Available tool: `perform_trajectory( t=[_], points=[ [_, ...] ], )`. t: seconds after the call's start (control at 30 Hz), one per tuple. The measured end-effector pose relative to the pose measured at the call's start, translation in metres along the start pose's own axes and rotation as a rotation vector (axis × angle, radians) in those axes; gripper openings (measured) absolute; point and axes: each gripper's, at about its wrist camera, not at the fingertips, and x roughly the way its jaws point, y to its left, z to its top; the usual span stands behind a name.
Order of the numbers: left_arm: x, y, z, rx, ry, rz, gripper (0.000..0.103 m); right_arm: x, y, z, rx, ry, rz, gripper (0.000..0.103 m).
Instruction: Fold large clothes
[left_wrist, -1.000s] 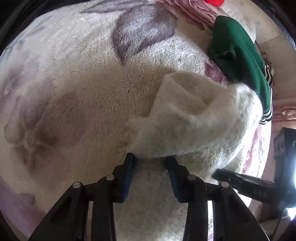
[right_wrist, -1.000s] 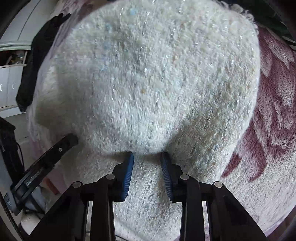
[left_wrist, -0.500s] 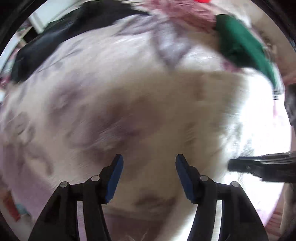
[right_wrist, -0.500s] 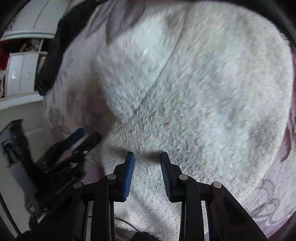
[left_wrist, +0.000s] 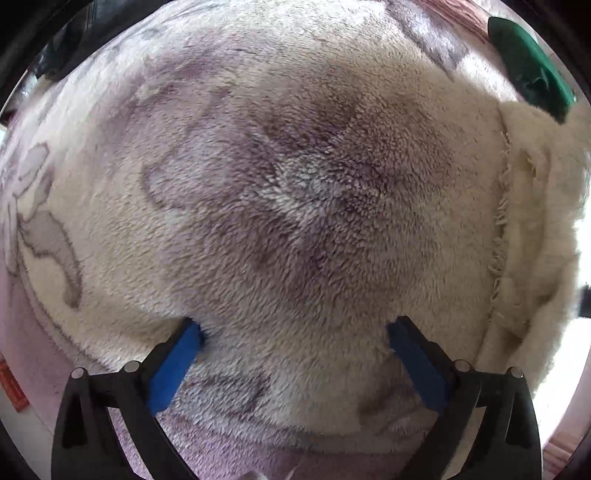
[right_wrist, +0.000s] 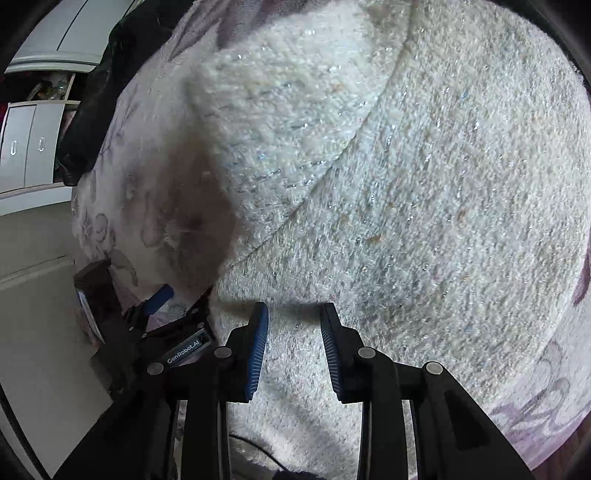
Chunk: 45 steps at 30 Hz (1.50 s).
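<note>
Sweater in fuzzy cream knit, flecked with glinting thread, lies spread on a plush blanket printed with mauve flowers, one part of it doubled over the body along a diagonal fold. Seen from the right wrist, the right tongs sit at the garment's near edge, blue pads partly apart with a strip of the knit lying between them; whether they pinch it cannot be told. Left of them in that view, the left tongs hang over the blanket beside the sweater's left edge. From the left wrist, the left tongs point down at bare blanket, jaws opening wide with nothing between them, the sweater bunched at the right. A green garment lies at the far right, a black garment at the far left.
</note>
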Motion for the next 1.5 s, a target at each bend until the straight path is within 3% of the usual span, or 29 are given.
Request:
perform_trajectory(
  t=[0.07,0.17,0.23,0.33,0.43,0.5,0.53,0.6,0.63,0.67,0.7,0.73,0.77,0.8,0.83,0.93,1.0,1.07,1.13,1.2,1.27,1.3,1.37,1.43,1.5],
  points=[
    [0.003,-0.007,0.003,0.021,0.003,0.029,0.103,0.024,-0.007,0.005,0.026,0.016,0.004,0.032],
    [0.001,-0.005,0.008,0.012,0.022,-0.004,0.103,0.001,-0.005,0.011,0.022,0.042,0.03,0.034],
    [-0.002,0.004,0.013,-0.004,0.041,-0.051,0.103,-0.027,-0.015,-0.006,0.034,0.02,0.113,0.042],
    [-0.026,0.028,0.0,-0.055,0.053,-0.159,0.103,-0.06,-0.051,-0.063,0.081,-0.03,0.21,0.056],
    [-0.061,0.037,-0.035,-0.075,0.028,-0.291,0.103,-0.07,-0.084,-0.105,0.127,-0.038,0.211,0.059],
    [-0.072,0.035,-0.06,-0.059,0.053,-0.339,0.103,-0.054,-0.108,-0.154,0.192,-0.012,0.207,0.059],
    [-0.075,0.03,-0.075,-0.038,0.063,-0.339,0.103,-0.04,-0.111,-0.187,0.221,0.002,0.212,0.059],
    [-0.079,0.02,-0.095,-0.004,0.058,-0.321,0.103,-0.007,-0.146,-0.219,0.319,0.059,0.197,0.059],
    [-0.076,0.013,-0.103,0.005,0.061,-0.315,0.094,0.007,-0.158,-0.235,0.36,0.075,0.193,0.059],
    [-0.071,0.005,-0.111,0.011,0.071,-0.317,0.065,0.022,-0.17,-0.251,0.406,0.092,0.192,0.059],
    [-0.069,-0.001,-0.12,0.016,0.091,-0.339,0.049,0.032,-0.176,-0.26,0.436,0.103,0.205,0.059],
    [-0.07,-0.004,-0.127,0.021,0.106,-0.35,0.024,0.04,-0.183,-0.27,0.458,0.113,0.237,0.059],
    [-0.069,-0.008,-0.13,0.032,0.112,-0.349,0.015,0.047,-0.186,-0.277,0.47,0.115,0.265,0.059],
    [-0.071,-0.012,-0.133,0.045,0.098,-0.35,0.015,0.05,-0.187,-0.283,0.469,0.095,0.273,0.054],
    [-0.074,-0.014,-0.137,0.054,0.078,-0.348,0.014,0.05,-0.186,-0.285,0.467,0.07,0.267,0.032],
    [-0.085,-0.017,-0.142,0.057,0.056,-0.364,0.012,0.033,-0.189,-0.297,0.467,-0.009,0.215,0.013],
    [-0.095,0.008,-0.16,0.058,0.053,-0.369,0.011,0.018,-0.19,-0.31,0.42,-0.055,0.157,0.01],
    [-0.081,0.015,-0.167,0.067,0.073,-0.312,0.01,0.022,-0.194,-0.312,0.391,-0.048,0.116,0.009],
    [-0.066,0.03,-0.174,0.032,0.112,-0.289,0.01,0.031,-0.202,-0.311,0.412,-0.018,0.145,0.009],
    [-0.06,0.05,-0.18,-0.036,0.153,-0.345,0.01,0.04,-0.21,-0.309,0.417,0.014,0.221,0.01],
    [-0.06,0.067,-0.18,-0.108,0.171,-0.467,0.012,0.037,-0.222,-0.306,0.427,0.018,0.292,0.012],
    [-0.061,0.074,-0.18,-0.145,0.179,-0.532,0.012,0.034,-0.227,-0.308,0.428,0.016,0.325,0.014],
    [-0.061,0.085,-0.18,-0.194,0.185,-0.63,0.015,0.029,-0.241,-0.313,0.433,-0.013,0.382,0.031],
    [-0.056,0.089,-0.178,-0.24,0.19,-0.685,0.026,0.03,-0.256,-0.317,0.442,-0.021,0.43,0.081],
    [-0.053,0.099,-0.178,-0.284,0.19,-0.753,0.034,0.039,-0.262,-0.318,0.431,-0.018,0.477,0.088]
  ],
)
